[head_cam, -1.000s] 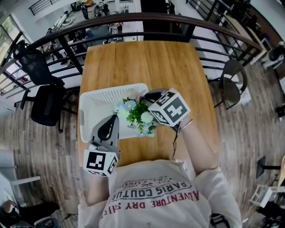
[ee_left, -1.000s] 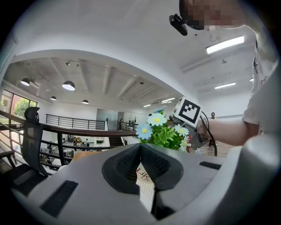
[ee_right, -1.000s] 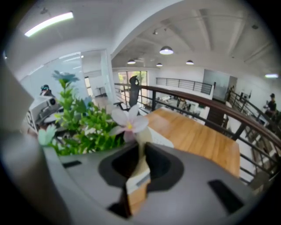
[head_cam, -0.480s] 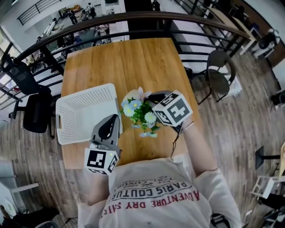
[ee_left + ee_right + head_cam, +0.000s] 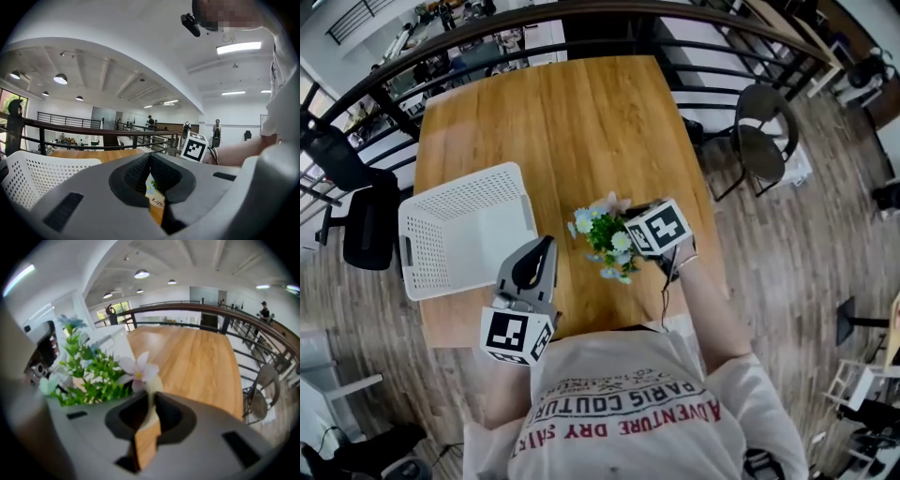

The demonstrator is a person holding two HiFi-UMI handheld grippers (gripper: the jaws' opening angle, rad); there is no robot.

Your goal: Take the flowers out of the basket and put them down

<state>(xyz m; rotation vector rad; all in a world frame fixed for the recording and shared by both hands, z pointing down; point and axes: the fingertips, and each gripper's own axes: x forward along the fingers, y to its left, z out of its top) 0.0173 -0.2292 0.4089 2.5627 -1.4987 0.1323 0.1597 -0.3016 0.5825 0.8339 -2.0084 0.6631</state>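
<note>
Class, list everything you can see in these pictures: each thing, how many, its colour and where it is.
table: one, light wood, centre.
basket: one, white, perforated, empty, on the table's left part.
flowers: one bunch, green leaves, pale blue and pinkish-white blooms, right of the basket, apart from it.
office chair: one, black, floor at left.
round chair: one, dark, floor at right.
railing: one, dark, beyond the table.
left gripper: grey, jaws together, empty.
right gripper: grey, closed on the flowers' stem.

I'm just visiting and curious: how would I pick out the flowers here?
On the wooden table, look right of the white perforated basket, where the right gripper grips the flowers. A small bunch of green leaves with pale blue and white blossoms, it is the only colourful thing there.
</note>
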